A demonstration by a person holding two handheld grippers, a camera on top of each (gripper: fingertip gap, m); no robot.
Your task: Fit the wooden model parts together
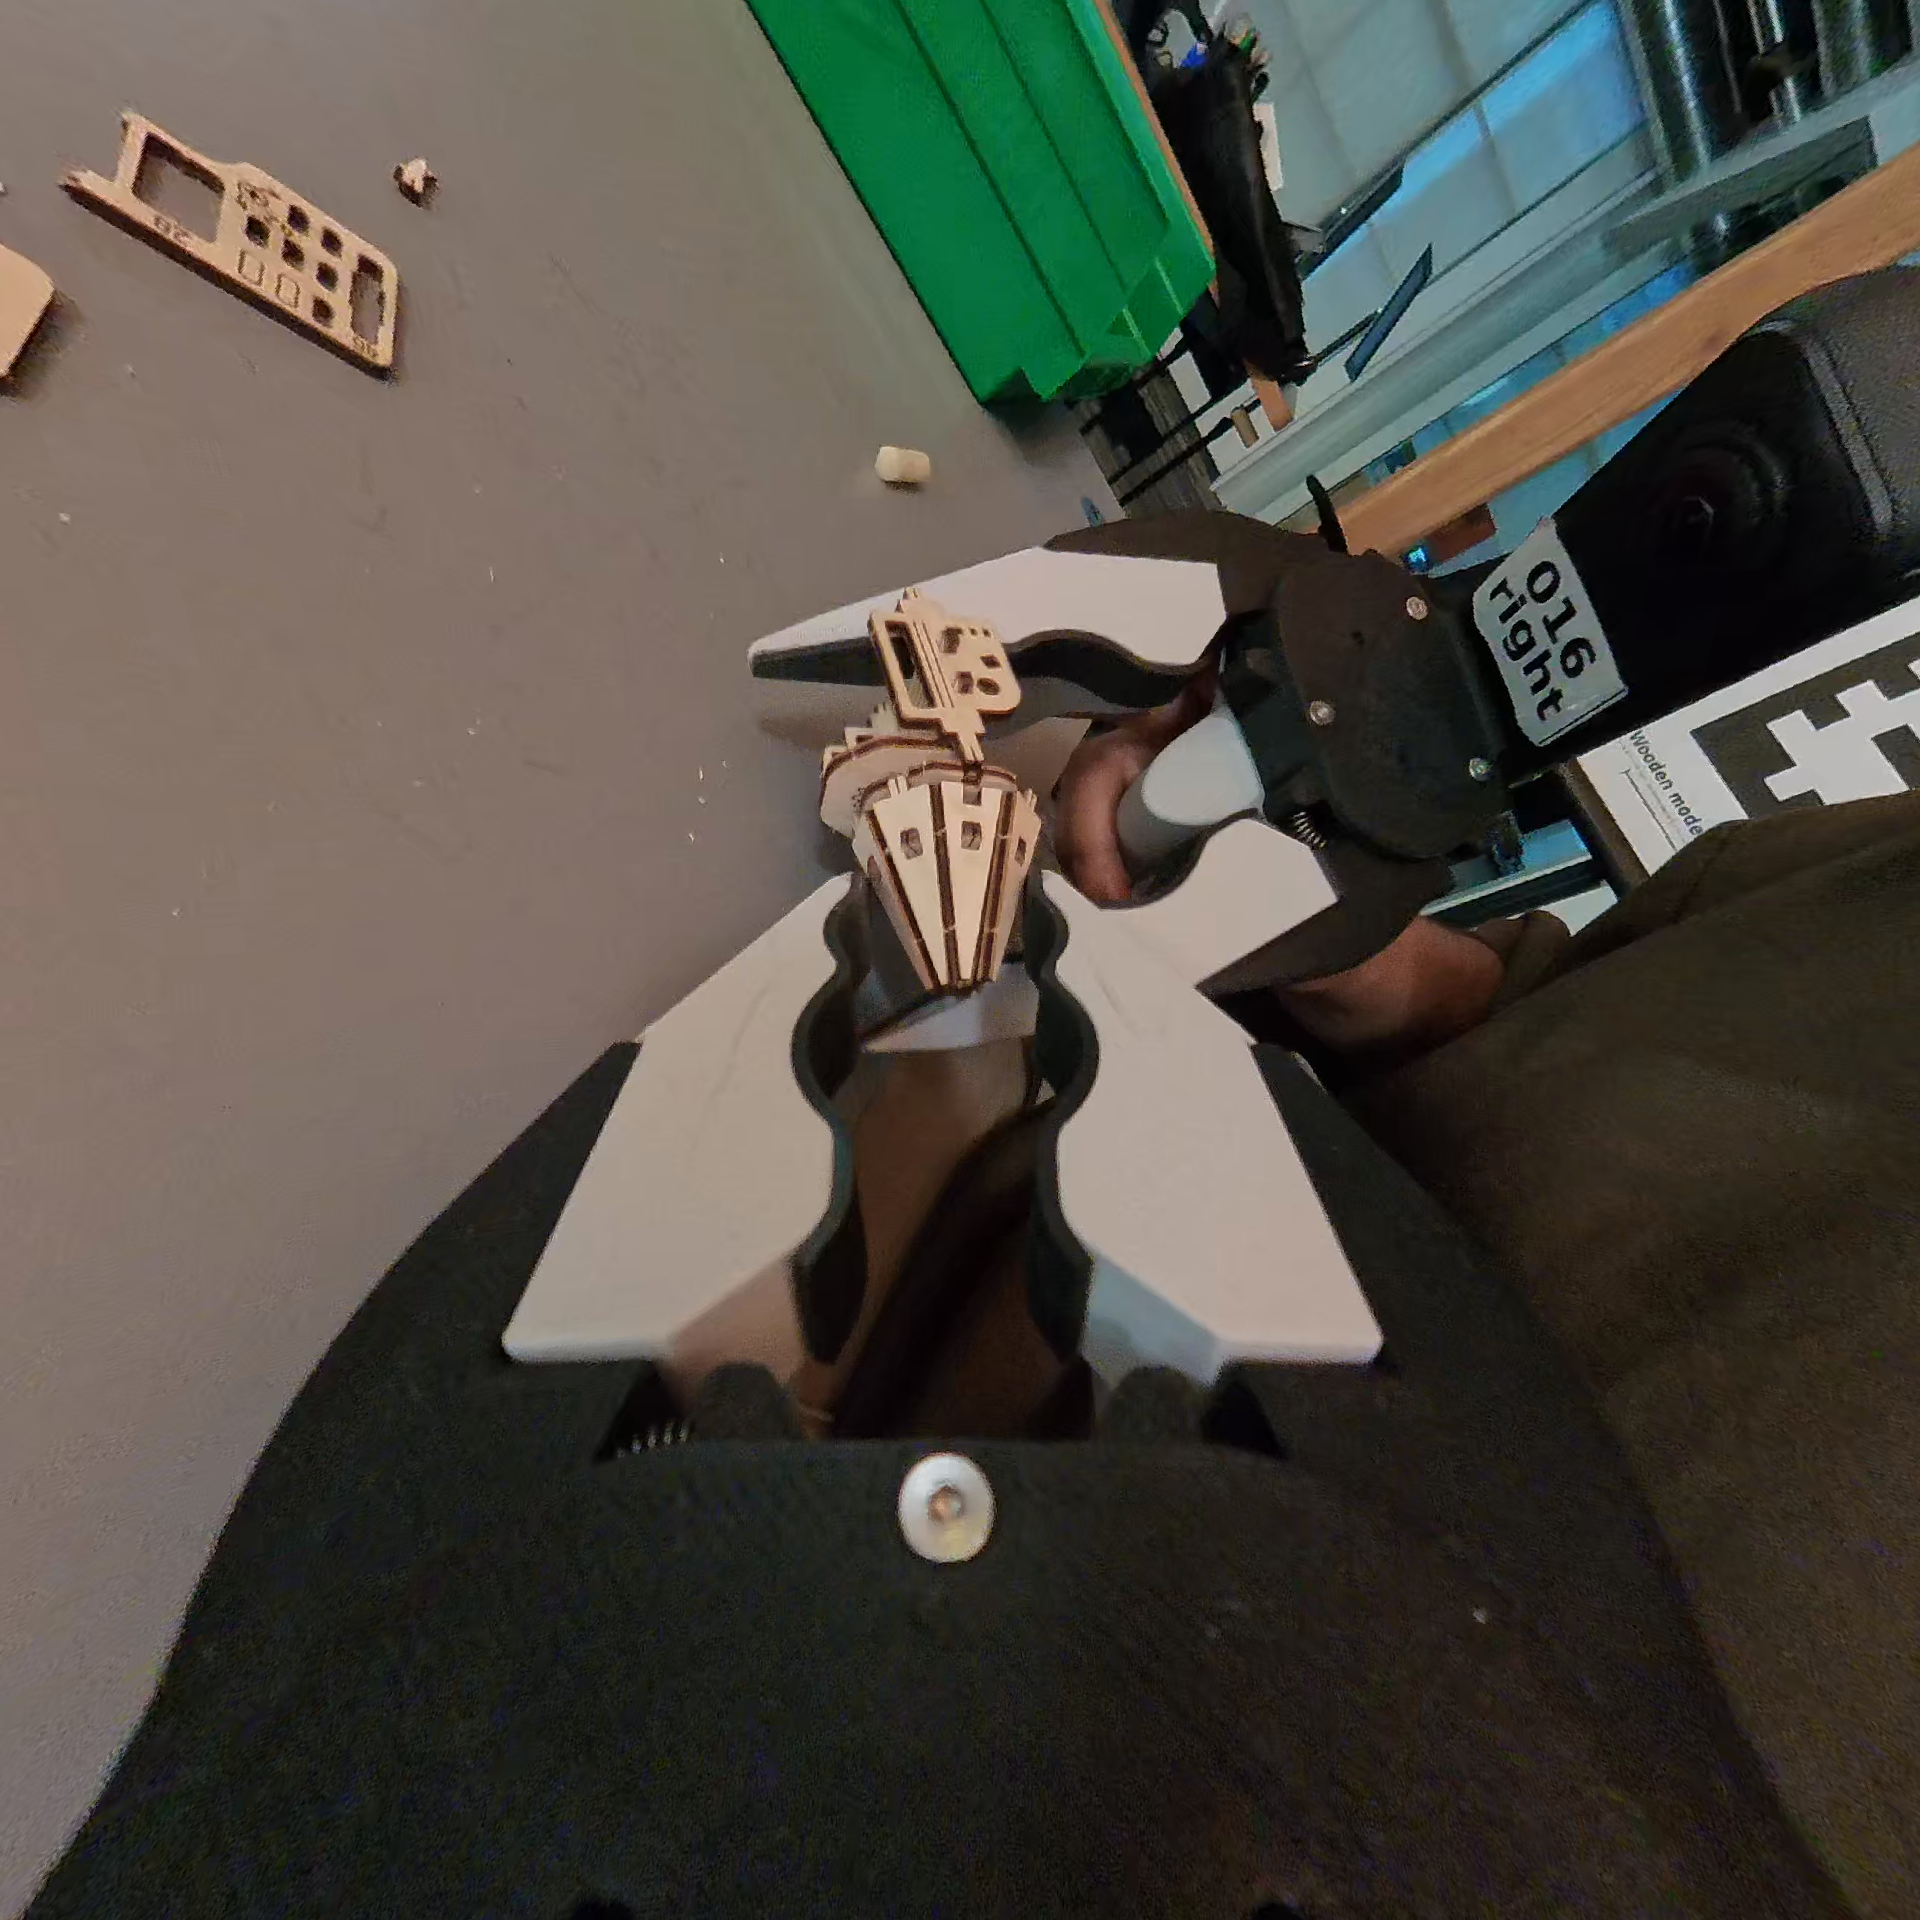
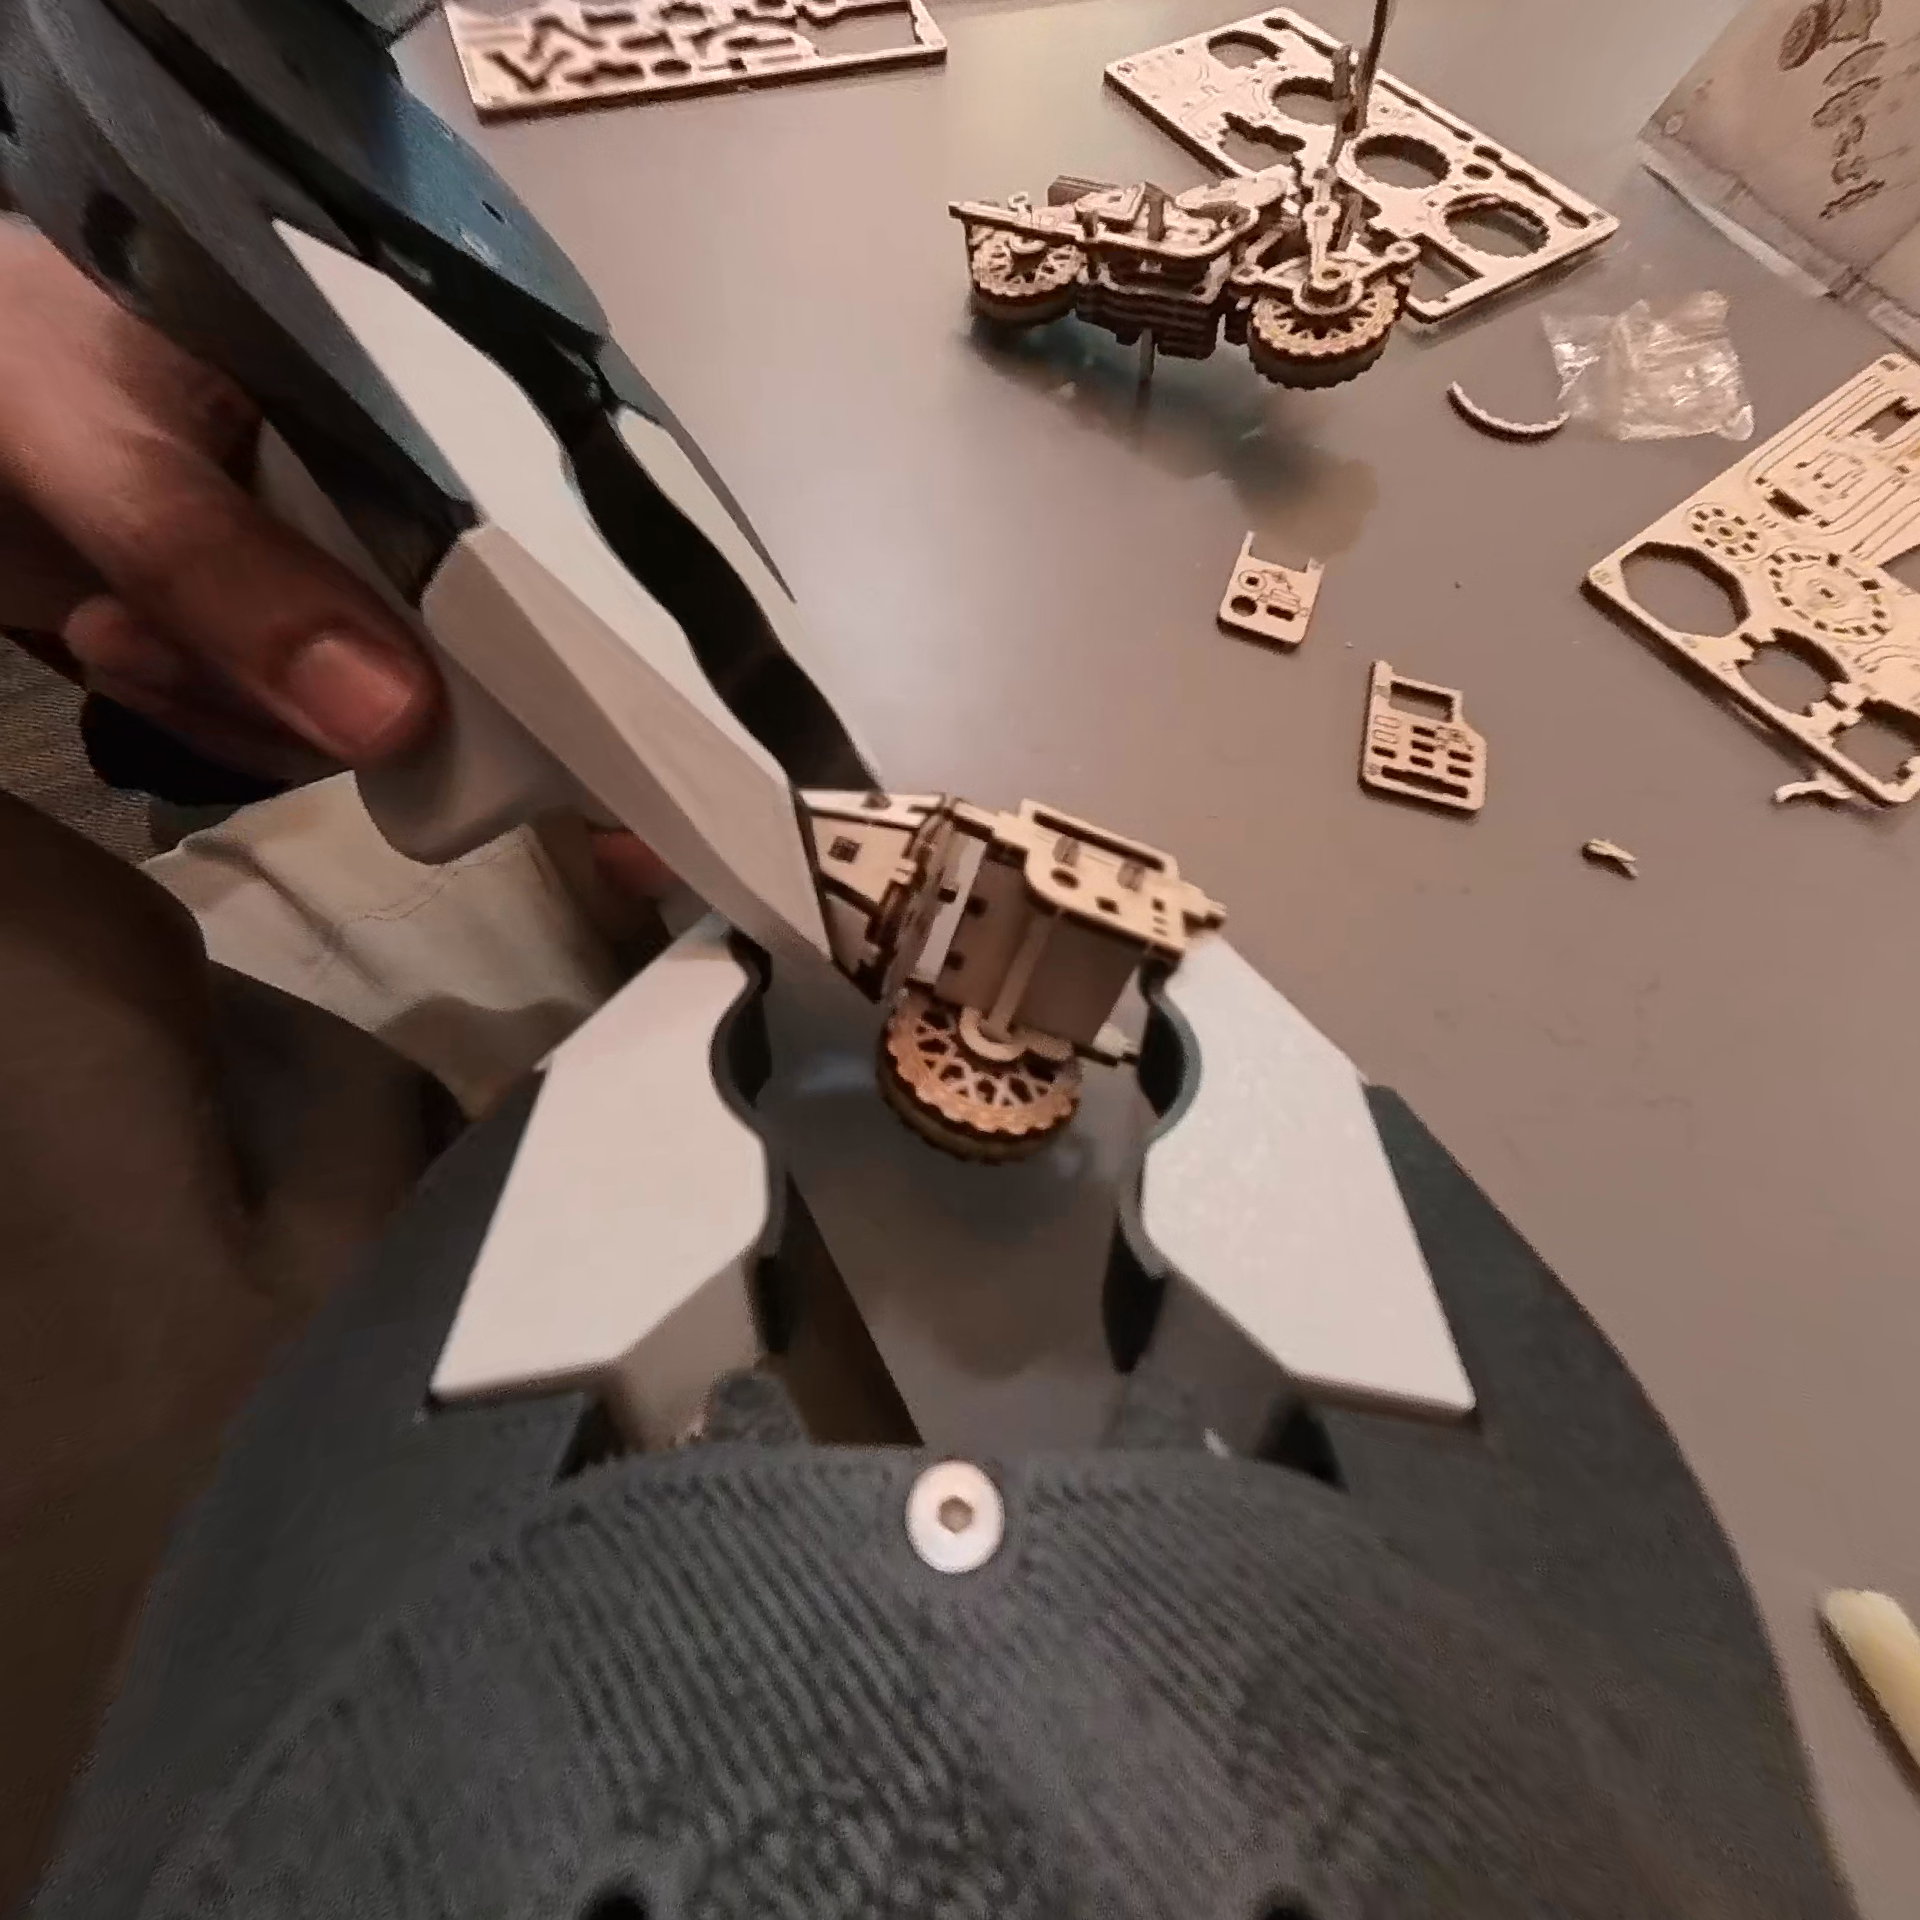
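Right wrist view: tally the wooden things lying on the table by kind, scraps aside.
Cut-out sheets: 3
Small flat panels: 2
Built motorcycle model: 1
Total: 6
Not counted: the held wooden cab.

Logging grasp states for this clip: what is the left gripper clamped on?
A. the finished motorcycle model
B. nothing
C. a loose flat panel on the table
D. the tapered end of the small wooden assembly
D: in the left wrist view the left gripper has its fingers closed around the tapered, ribbed end of the wooden assembly, held up off the table.
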